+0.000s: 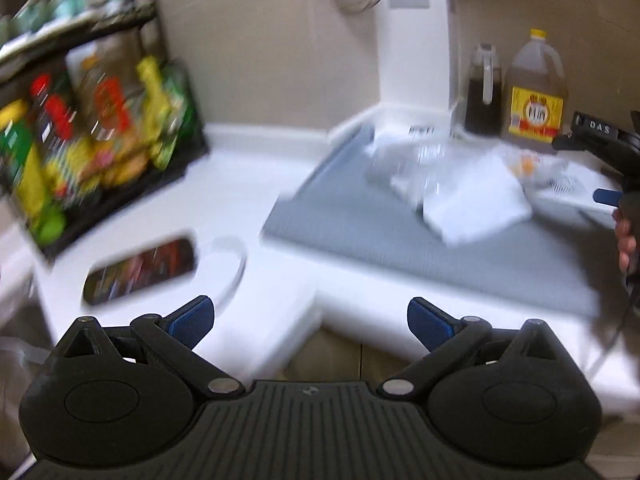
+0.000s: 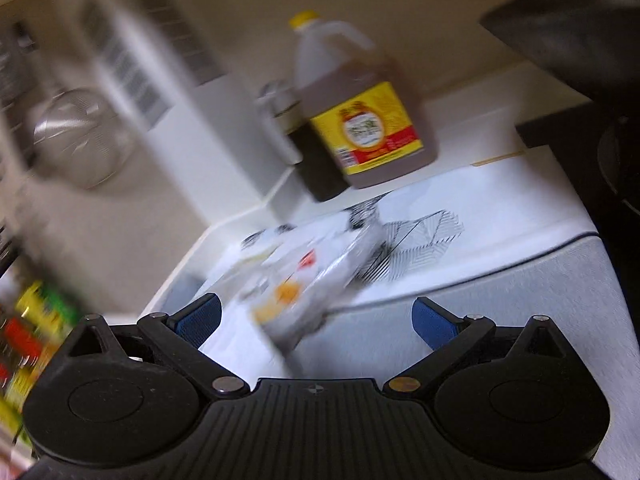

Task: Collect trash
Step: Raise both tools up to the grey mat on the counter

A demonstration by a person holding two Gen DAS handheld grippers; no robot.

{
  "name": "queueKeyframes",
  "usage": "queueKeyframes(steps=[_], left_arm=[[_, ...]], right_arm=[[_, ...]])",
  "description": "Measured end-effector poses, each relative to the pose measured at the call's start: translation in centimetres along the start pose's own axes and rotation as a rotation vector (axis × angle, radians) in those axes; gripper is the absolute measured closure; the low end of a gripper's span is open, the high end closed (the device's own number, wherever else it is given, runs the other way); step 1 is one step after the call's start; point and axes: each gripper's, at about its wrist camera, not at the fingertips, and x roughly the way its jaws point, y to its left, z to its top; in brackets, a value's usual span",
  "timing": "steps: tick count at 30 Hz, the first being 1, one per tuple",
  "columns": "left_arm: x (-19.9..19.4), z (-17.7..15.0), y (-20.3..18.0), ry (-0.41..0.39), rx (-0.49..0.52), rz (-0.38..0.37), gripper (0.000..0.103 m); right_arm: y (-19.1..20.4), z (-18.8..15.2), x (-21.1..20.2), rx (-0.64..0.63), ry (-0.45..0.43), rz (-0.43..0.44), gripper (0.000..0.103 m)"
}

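Grey mat (image 1: 440, 256) holds wrappers (image 2: 304, 280) (blurred); both jaws spread.

A crumpled clear plastic wrapper with orange and red print (image 2: 308, 280) is seen lying flat, blurred, on the grey ribbed mat (image 1: 460, 256), just beside white folded paper sheets (image 1: 476, 208) piled near the mat's back edge.

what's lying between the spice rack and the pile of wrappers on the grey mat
Left wrist view: only bare white countertop lies between the spice rack and the wrappers on the grey mat. Blur could hide small scraps.
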Motion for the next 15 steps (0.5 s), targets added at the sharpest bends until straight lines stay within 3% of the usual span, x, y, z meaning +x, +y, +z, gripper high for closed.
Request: queueKeyframes(steps=[5, 9, 11, 15], left_arm=[[5.2, 5.6, -2.2, -0.039, 0.032, -0.074, 0.0], [8.6, 9.2, -4.7, -0.081, 0.1, -0.186, 0.0], [10.5, 10.4, -6.3, -0.078, 0.166, -0.24, 0.0], [14.1, 11.5, -8.7, -0.064, 0.223, -0.251, 0.0]], right_arm=[[0.9, 1.8, 2.7, -0.065, -0.067, 0.058, 0.001], [0.7, 2.9, 5.7, -0.058, -0.024, 0.129, 0.001], [0.4, 2.9, 7.1, -0.068, 0.008, 0.122, 0.001], [-0.9, 1.9, 8.4, -0.079, 0.091, 0.085, 0.001]])
